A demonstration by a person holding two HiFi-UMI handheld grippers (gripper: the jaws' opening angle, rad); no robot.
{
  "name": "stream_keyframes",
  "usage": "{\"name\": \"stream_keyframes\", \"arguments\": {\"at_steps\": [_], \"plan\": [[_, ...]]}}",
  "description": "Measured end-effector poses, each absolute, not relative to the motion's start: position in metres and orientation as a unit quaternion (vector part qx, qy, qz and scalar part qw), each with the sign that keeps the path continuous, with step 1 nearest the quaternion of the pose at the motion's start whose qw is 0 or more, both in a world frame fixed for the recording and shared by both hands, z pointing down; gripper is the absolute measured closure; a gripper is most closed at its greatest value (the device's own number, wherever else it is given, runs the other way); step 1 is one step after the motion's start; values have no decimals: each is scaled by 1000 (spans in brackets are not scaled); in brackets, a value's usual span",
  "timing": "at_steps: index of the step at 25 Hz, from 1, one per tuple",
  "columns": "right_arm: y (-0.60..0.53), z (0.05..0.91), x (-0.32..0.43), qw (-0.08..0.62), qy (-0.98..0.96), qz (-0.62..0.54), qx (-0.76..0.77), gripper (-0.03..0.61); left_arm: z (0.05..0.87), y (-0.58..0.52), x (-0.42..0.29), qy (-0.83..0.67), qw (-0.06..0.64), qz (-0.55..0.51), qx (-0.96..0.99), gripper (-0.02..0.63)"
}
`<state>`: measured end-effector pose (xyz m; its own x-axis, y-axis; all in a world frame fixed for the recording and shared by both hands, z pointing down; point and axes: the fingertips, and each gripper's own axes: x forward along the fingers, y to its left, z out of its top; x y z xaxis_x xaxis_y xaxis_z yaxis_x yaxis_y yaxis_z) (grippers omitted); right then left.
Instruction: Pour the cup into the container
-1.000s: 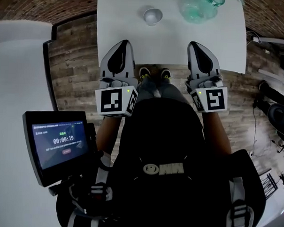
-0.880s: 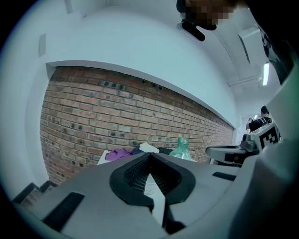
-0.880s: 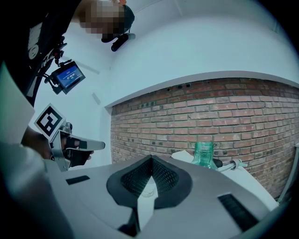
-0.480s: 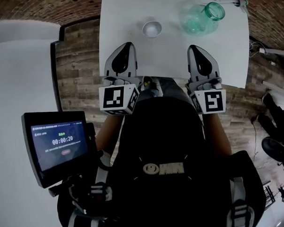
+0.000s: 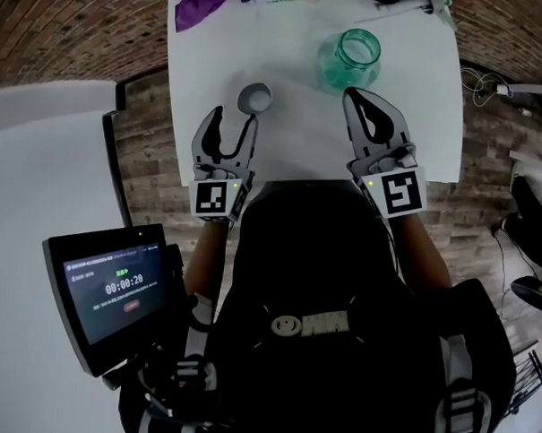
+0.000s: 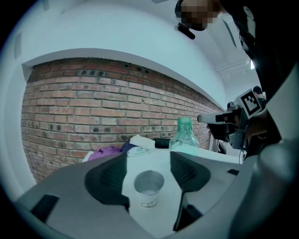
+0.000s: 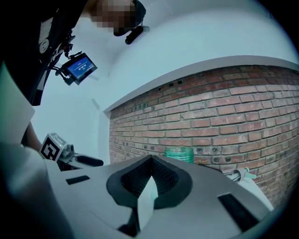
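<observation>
Both forearms reach forward from the person's body over the near edge of the white desk (image 5: 292,149), each marker cube on the end toward the person. The left gripper (image 5: 232,120) points a little downward. Its jaws have just been opening and now stand apart, gripping nothing. The small paper cup (image 5: 255,98) stands upright just beyond their tips, lined up with the gap and touching neither jaw, on the left half of the desk. The right gripper (image 5: 354,95) lies about level with its jaws pressed together and empty. Its tip is near the green glass jar (image 5: 350,57), which stands upright and open-mouthed toward the far edge. A purple cloth (image 5: 204,4) lies at the far left corner.
</observation>
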<state>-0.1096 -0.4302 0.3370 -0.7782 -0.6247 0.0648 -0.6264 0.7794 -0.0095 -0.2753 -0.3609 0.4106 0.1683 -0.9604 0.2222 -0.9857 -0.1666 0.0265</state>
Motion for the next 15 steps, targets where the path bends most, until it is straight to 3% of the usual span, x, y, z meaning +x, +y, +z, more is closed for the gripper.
{"name": "stream_keyframes", "arguments": {"at_steps": [2,5,15], "plan": [[-434,335,-110,30,-942,18,333,583,424,-366,-273,-619,86,84,776,187],[-436,333,-110,38,-940,13,339,583,458,-370,-266,-584,93,130,796,95],[-436,334,-117,57,-928,4,368,583,533,-391,-272,-541,121,190,811,84]]}}
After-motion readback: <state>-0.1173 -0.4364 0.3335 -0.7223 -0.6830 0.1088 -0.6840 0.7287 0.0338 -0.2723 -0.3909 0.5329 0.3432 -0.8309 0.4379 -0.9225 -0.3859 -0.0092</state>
